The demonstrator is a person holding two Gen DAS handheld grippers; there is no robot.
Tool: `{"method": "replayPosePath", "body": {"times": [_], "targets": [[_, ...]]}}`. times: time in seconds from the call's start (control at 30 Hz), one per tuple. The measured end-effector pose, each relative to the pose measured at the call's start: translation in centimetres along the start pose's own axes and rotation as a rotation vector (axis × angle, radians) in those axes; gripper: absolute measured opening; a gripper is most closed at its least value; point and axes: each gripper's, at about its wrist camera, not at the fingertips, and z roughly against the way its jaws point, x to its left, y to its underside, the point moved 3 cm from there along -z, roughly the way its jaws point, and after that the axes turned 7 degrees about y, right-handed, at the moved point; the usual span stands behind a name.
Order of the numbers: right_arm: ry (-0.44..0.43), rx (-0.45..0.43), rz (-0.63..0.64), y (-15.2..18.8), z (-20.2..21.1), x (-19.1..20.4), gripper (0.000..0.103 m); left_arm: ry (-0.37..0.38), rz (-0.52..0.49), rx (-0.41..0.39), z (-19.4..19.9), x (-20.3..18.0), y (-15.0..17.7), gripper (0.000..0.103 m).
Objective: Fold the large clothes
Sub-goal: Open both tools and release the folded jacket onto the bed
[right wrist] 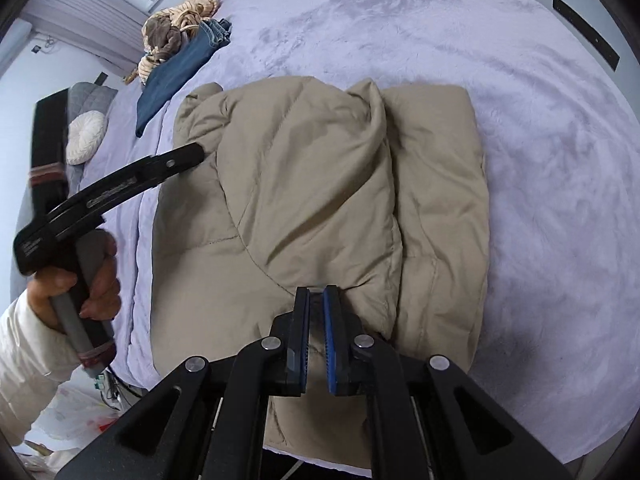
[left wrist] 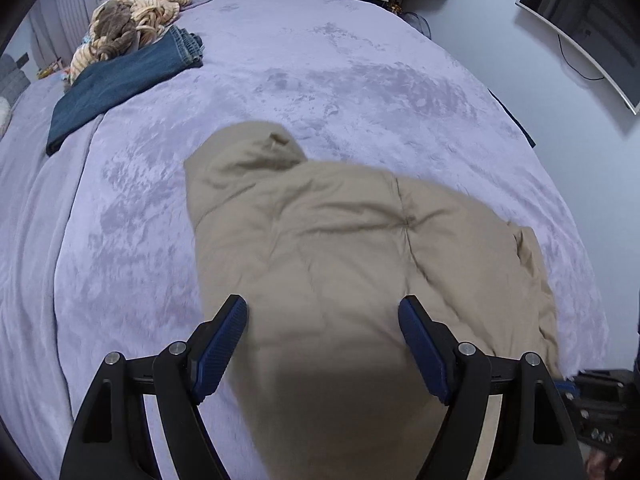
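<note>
Beige puffy jacket [right wrist: 312, 208] lay partly folded on the lavender bedspread [right wrist: 540, 160], w/ one panel lapped over the other and a ridge of fabric running toward 12 o'clock. R gripper [right wrist: 317, 312] sat at the jacket's near edge, fingers nearly together and pinching a fold of beige fabric between the pads. L gripper [left wrist: 322, 312] hung over the jacket's near end, pointing steeply down, fingers wide apart w/ nothing between the pads; in the right wrist view it showed at 9 o'clock, gripped by a hand [right wrist: 80, 276] in a white sleeve [right wrist: 28, 344]. Folded jeans [left wrist: 120, 80] and a tan striped garment [left wrist: 132, 24] lay at 10–11 o'clock, well apart from the jacket.
</note>
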Motion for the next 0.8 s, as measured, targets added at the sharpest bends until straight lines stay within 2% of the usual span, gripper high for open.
{"method": "replayPosePath", "body": {"times": [0.17, 0.2, 0.23, 0.33, 0.57, 0.67, 0.73, 0.8], "targets": [[0.001, 0.033, -0.011, 0.7, -1.6, -0.6, 0.007, -0.004, 0.083, 0.056, 1.0, 0.6, 6.2, 0.081], [0.005, 0.038, -0.003, 0.9, -2.0, -0.6, 0.006, -0.006, 0.113, 0.066, 0.9, 0.7, 7.2, 0.087], [0.009, 0.048, 0.006, 1.2, -2.5, -0.6, 0.006, -0.01, 0.135, 0.072, 0.9, 0.7, 7.8, 0.088], [0.015, 0.066, -0.008, 1.4, -3.2, -1.0, 0.006, -0.012, 0.164, 0.089, 1.3, 0.4, 8.6, 0.088], [0.032, 0.058, -0.042, 0.9, -1.3, 0.0, 0.007, -0.028, 0.135, 0.108, 3.4, 0.7, 8.9, 0.088], [0.038, 0.036, -0.065, 1.3, 0.2, 0.6, 0.017, -0.035, 0.143, 0.118, 4.0, 1.4, 9.4, 0.088], [0.04, 0.022, -0.066, 1.8, 0.9, 1.1, 0.036, -0.044, 0.141, 0.113, 4.5, 1.9, 9.8, 0.088], [0.062, 0.012, -0.063, 2.3, 1.3, 1.7, 0.04, -0.055, 0.137, 0.115, 4.9, 2.2, 10.1, 0.088]]}}
